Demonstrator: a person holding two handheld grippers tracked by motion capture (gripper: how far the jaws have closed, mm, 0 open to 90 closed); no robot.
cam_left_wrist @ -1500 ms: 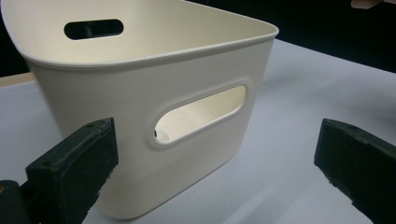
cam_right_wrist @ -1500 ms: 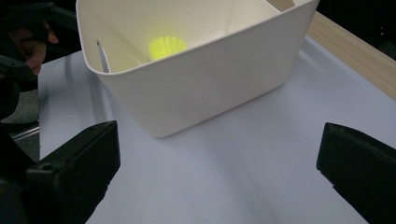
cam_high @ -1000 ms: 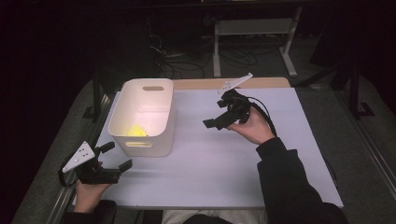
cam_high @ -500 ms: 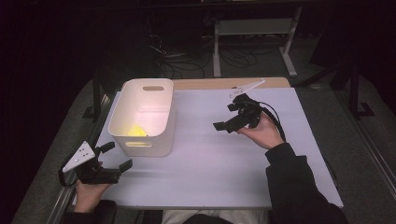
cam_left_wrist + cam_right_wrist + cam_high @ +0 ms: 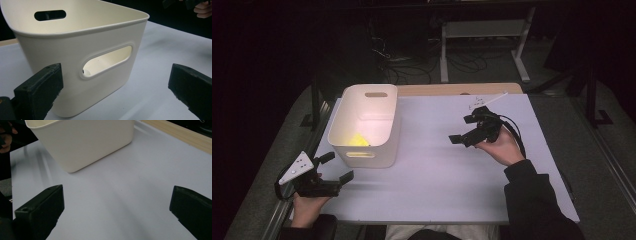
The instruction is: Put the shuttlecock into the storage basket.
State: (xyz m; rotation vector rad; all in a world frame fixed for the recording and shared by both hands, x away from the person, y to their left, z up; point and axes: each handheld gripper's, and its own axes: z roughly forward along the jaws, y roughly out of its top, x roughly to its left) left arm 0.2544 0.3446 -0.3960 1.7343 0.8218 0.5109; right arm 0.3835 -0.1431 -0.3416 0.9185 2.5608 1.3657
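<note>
White storage bin [image 5: 364, 125] on surface [image 5: 437, 175], left of centre, yellow item [image 5: 357, 140] inside; right hand-held gripper [image 5: 464, 131] well apart from it | left gripper view: left hand-held gripper [image 5: 115, 87] jaws apart, facing bin handle slot [image 5: 107, 61] | right gripper view: jaws apart, empty, above bare surface.

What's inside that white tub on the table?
From the high view, the white tub holds one small yellow thing on its floor near the front wall. What it is, I cannot tell. The tub's front wall hides the floor strip right behind it.
</note>
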